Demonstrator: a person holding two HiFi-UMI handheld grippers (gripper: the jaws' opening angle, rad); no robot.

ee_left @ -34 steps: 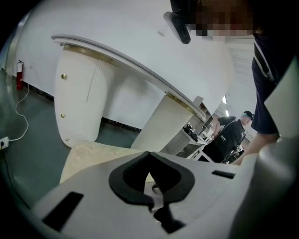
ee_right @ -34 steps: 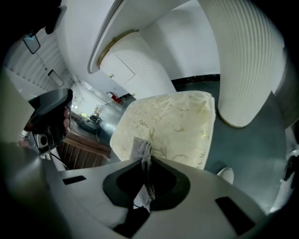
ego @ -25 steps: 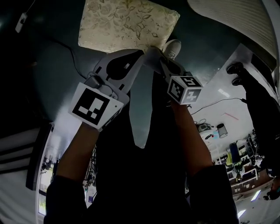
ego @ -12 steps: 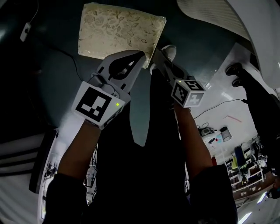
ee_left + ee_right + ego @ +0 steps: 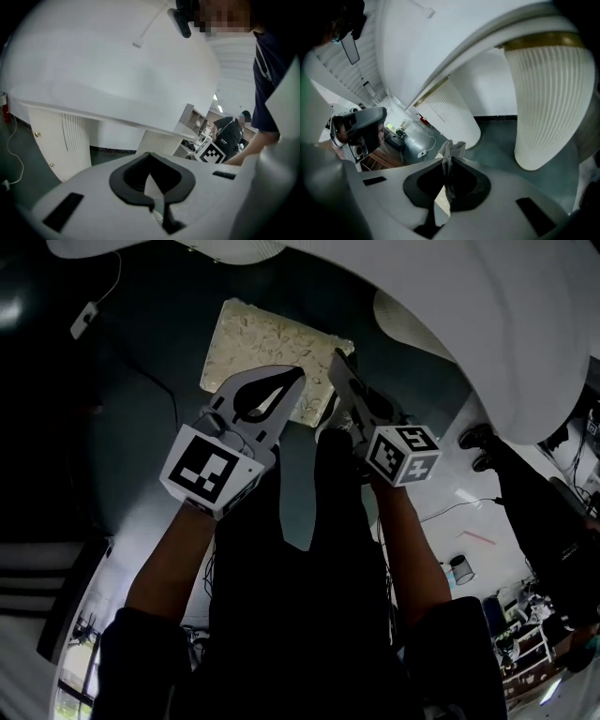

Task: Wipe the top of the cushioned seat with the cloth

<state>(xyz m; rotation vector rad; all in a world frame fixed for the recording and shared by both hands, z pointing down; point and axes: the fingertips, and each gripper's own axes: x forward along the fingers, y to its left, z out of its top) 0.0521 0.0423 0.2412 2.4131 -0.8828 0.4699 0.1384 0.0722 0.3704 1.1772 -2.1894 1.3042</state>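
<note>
The cushioned seat point(image 5: 267, 348), cream with a leaf pattern, lies on the dark green floor ahead of both grippers in the head view. My left gripper point(image 5: 301, 372) and right gripper point(image 5: 335, 357) are held close together above its near edge. A pale grey cloth point(image 5: 298, 479) hangs down between them toward my body. In the right gripper view the jaws point(image 5: 446, 161) are shut on a bunched fold of cloth point(image 5: 451, 152). The left gripper point(image 5: 150, 159) is shut too, and a thin strip of the cloth point(image 5: 153, 190) shows in its jaws.
A big white rounded tabletop point(image 5: 450, 306) overhangs the top right, on ribbed white pedestals point(image 5: 548, 108). A cable with a plug point(image 5: 84, 320) lies on the floor at far left. Another person in dark clothes point(image 5: 539, 512) stands at the right.
The view has tipped up: the cushion now looks smaller and farther, and the white tabletop fills the top. Both grippers stay together, shut on the cloth, slightly higher in view.
</note>
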